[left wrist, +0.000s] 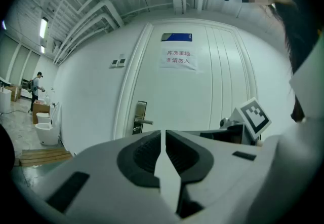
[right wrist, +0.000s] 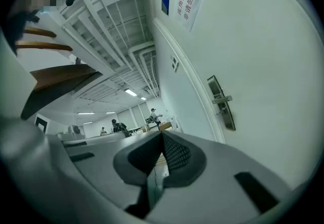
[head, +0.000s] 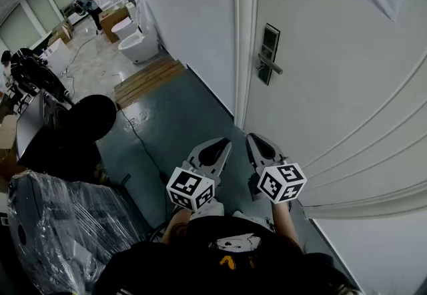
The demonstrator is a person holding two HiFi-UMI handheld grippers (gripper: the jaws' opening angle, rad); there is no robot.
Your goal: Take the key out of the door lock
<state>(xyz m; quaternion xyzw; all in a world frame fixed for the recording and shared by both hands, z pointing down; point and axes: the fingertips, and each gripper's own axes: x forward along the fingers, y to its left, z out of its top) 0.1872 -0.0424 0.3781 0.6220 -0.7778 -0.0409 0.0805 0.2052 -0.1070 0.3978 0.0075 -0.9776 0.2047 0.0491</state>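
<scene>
Approach stage, with nothing yet reached: you face the white door (head: 333, 87) with both claws well short of the lock plate (head: 269, 53), which sits on the door's left edge, far from your hands. The left gripper (left wrist: 163, 134) has its jaws pressed together on nothing. The right gripper (right wrist: 162, 136) is likewise closed and empty.

The key should be at that lock plate, under the lever handle (head: 272, 65). In the right gripper view a small stub shows just below the handle, but it is too small to tell whether it is the key.

By my reading, the next move calls for you to:
- carry one claw up and across to the plate
- part its jaws before arriving
- line them up on the key's head and close firmly
- draw it straight out along its own axis, since a sideways pull could jam it

The key may also need turning to its release position first.

A paper sign (left wrist: 178, 59) taped high on the door carries two lines of red characters, 库房重地 and 非请勿入. Above it hangs a small blue plaque (left wrist: 176, 37) whose print is too small to read. No brand can be read on the lock.
</scene>
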